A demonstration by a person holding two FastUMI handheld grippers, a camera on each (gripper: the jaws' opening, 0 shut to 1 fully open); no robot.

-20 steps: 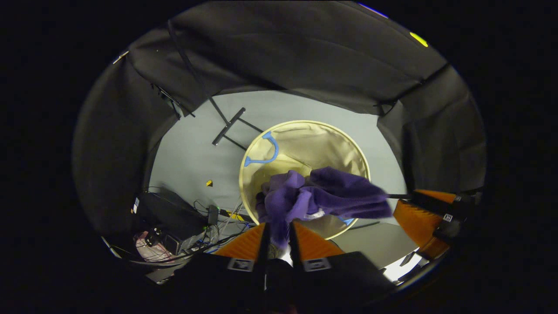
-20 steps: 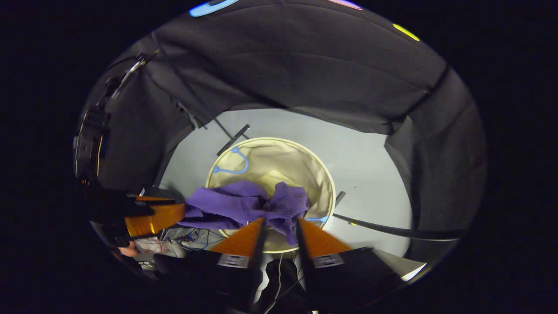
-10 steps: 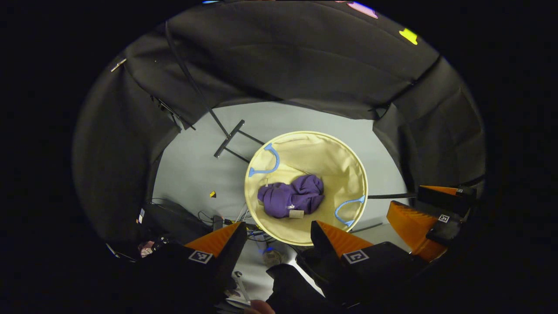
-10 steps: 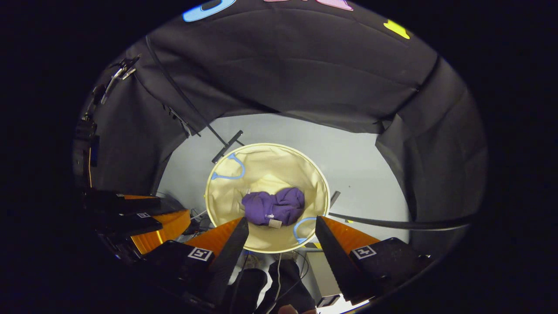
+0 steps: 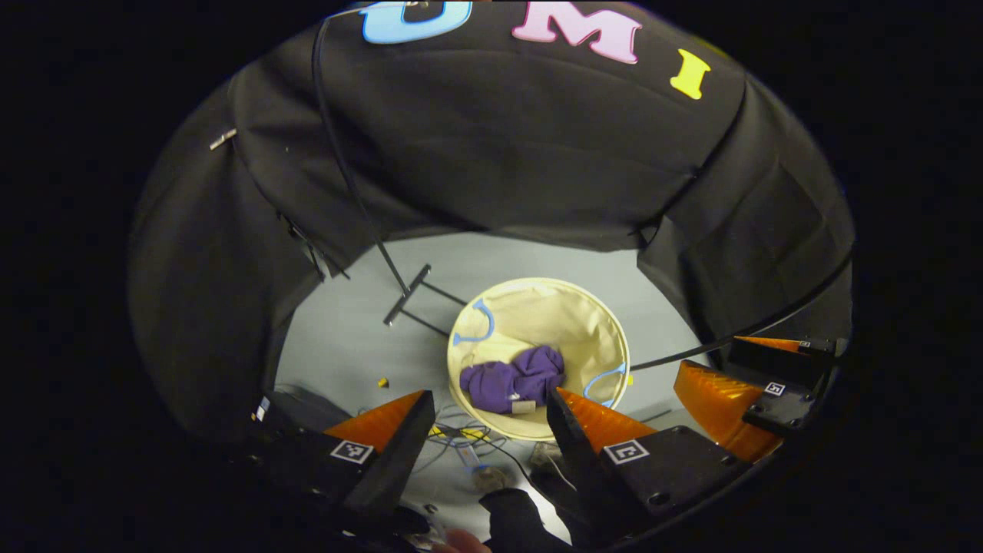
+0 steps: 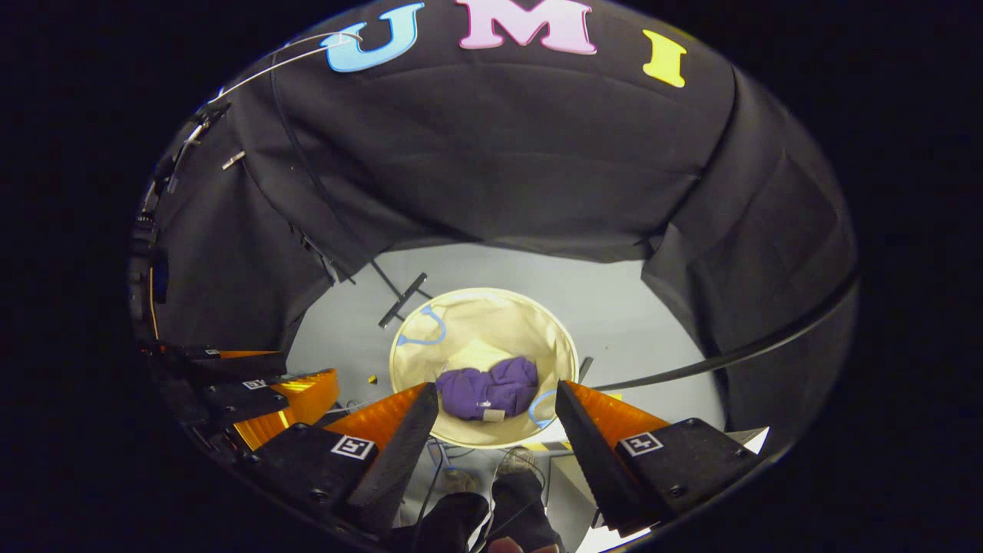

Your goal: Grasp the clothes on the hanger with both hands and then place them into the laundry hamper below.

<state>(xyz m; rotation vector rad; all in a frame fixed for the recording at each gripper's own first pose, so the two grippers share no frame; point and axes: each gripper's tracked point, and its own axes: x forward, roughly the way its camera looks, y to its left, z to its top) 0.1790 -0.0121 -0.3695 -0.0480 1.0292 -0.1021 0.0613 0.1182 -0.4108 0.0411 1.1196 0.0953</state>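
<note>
At the far left of the left gripper view, dark boxes and a tangle of cables (image 5: 461, 438) lie on the grey floor (image 5: 345, 338), with a small yellow scrap (image 5: 382, 381) just beyond them. Moving right, the left gripper (image 5: 484, 422) hangs above the floor with its fingers spread wide and nothing between them. Through that gap, lower down, sits the round cream laundry hamper (image 5: 584, 322), and the purple clothes (image 5: 513, 380) lie bunched on its bottom, near the close side, between its two blue handles (image 5: 474, 326). A black stand foot (image 5: 407, 296) rests on the floor just left of the hamper's far rim. Farther right in the same view, the right gripper (image 5: 756, 384) hovers apart from the hamper. In the right gripper view, that gripper (image 6: 495, 418) is likewise wide open and empty, looking down on the hamper (image 6: 491, 322) with the clothes (image 6: 488, 389) inside; the left gripper (image 6: 261, 399) appears at the left edge, well apart, and a shoe (image 6: 518, 461) shows on the floor below. Judging from this, the drop is done, with the garment wholly inside the rim and nothing draped over the edge. To finish well, both grippers should be kept open and drawn straight up and away, clear of the rim and handles, so no fold snags a finger and gets lifted back out.
</note>
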